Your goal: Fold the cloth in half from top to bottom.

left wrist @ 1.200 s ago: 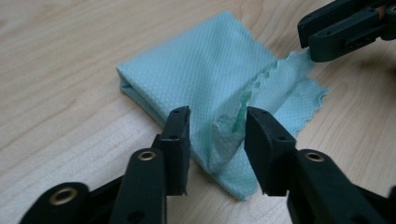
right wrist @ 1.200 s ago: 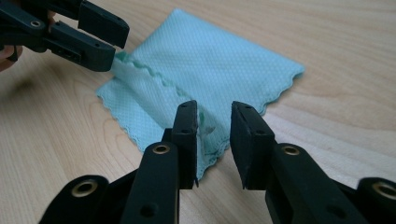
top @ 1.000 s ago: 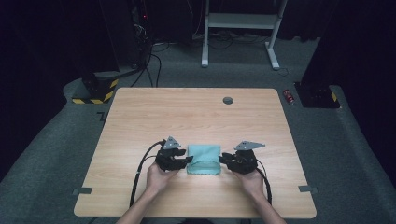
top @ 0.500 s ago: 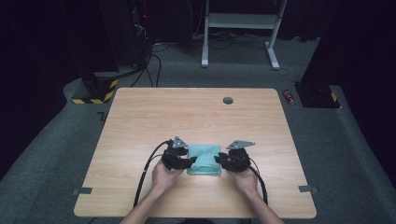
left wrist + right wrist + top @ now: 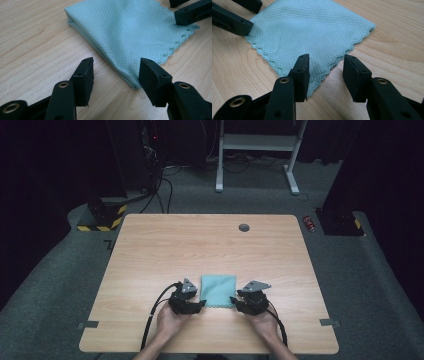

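high cam overhead, facing fwd/down; both gripper cams close, low, sharing cloth (image 5: 130,32).

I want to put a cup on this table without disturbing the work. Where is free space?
The far half of the table is bare wood, between the folded teal cloth and the small dark grommet. Both side strips are free too. The near middle is crowded: left gripper, right gripper, hands, cable.

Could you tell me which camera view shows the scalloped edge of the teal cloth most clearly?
The right gripper view: the scalloped edge of the cloth runs close and sharp in front of its tool. The left gripper view catches a short stretch of it at the far corner; the high view shows it tiny.
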Demonstrator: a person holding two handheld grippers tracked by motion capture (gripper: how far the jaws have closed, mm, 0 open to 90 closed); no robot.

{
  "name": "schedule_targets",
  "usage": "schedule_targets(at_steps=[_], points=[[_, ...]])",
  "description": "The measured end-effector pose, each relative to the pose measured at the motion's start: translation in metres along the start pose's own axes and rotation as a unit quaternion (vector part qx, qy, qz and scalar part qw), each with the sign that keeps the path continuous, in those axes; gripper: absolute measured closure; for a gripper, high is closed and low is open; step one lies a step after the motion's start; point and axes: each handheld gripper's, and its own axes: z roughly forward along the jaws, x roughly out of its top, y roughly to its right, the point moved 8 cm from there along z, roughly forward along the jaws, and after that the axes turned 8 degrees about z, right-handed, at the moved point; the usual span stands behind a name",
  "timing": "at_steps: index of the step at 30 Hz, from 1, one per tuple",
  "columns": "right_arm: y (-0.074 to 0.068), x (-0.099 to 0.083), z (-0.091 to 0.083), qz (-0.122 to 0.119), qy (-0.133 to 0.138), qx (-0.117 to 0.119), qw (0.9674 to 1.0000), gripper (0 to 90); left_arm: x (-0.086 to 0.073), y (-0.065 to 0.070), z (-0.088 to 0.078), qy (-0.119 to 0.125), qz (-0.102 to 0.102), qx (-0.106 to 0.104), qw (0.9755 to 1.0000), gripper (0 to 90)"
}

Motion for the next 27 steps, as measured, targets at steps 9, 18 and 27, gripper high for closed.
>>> schedule_targets(at_steps=[9, 18, 27], points=[[0.001, -0.002, -0.002, -0.007, 0.0, -0.005, 1.0, 54.9, -0.011, 0.003, -0.01, 0.0, 0.01, 0.004, 0.9999, 45.2], [-0.004, 0.004, -0.006, -0.004, 0.014, 0.014, 0.9998, 75.5, 0.014, -0.01, -0.016, 0.071, -0.019, -0.003, 0.9973, 48.7], [0.001, 0.035, 0.013, 0.039, 0.025, 0.034, 0.9984, 84.6, 0.055, -0.023, 0.016, 0.072, -0.015, -0.001, 0.9973, 50.7]])
